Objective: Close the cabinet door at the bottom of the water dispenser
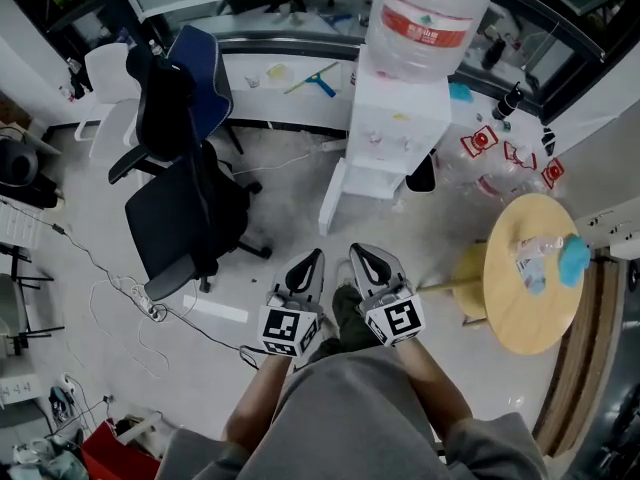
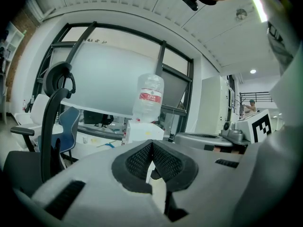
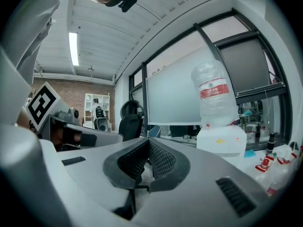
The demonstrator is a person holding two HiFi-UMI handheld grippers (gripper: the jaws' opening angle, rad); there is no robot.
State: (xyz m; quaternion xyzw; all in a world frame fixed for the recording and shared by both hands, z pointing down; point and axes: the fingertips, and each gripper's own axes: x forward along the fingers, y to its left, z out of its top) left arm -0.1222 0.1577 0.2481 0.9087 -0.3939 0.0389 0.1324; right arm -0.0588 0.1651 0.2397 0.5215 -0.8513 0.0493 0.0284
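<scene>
A person stands apart from the white water dispenser [image 1: 395, 118] topped with a clear plastic bottle [image 1: 425, 18]. Its white bottom cabinet door [image 1: 331, 198] hangs open to the left. The left gripper [image 1: 314, 258] and right gripper [image 1: 359, 253] are pinched together, holding nothing. The approach seems not yet begun; next, step in and push the door's outer face.

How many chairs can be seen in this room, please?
3. A black office chair stands left of the water dispenser, a blue chair is behind it, and a white chair is further left. Others may be hidden outside the views.
</scene>
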